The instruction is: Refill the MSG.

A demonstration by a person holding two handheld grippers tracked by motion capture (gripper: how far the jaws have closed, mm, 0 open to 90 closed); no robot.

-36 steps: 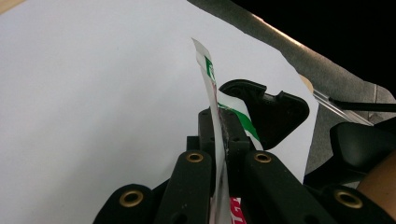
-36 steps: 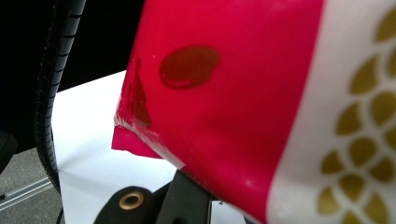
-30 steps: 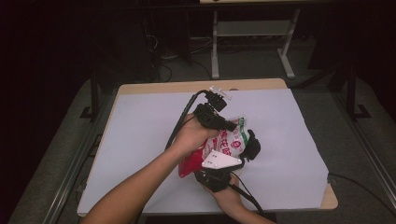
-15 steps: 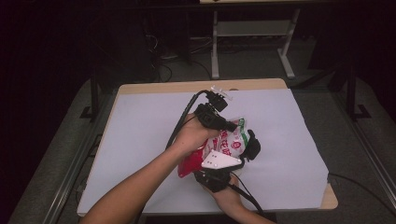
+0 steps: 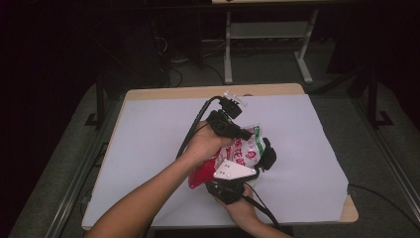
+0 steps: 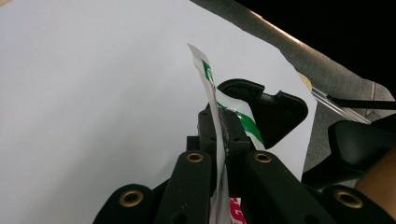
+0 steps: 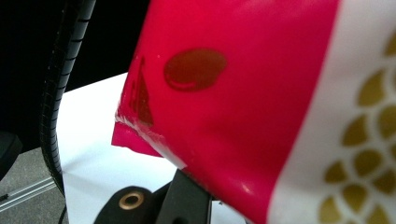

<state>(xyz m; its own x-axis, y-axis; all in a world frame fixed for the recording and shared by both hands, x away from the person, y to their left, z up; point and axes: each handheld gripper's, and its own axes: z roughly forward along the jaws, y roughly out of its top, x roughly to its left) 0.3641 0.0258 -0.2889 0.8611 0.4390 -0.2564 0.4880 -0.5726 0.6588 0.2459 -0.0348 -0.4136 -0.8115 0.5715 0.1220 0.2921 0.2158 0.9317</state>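
A snack bag (image 5: 246, 148), red, white and green, is held up over the middle of the white-covered table (image 5: 148, 148) between both hands. My left gripper (image 5: 243, 134) comes in from the upper left and is shut on the bag's top edge. In the left gripper view the jaws of the left gripper (image 6: 223, 133) pinch the thin white and green edge of the bag (image 6: 208, 79). My right gripper (image 5: 260, 158), with its grey plate, sits under the bag near the table's front. The bag's red corner (image 7: 224, 102) lies right across its jaws, which are shut on it.
The table's wooden rim (image 5: 213, 90) shows at the back and its front right corner (image 5: 349, 214) is bare wood. Behind it stand a metal frame (image 5: 267, 34) and loose cables (image 5: 173, 64) on the dark floor. Another cable (image 5: 381, 196) lies at the right.
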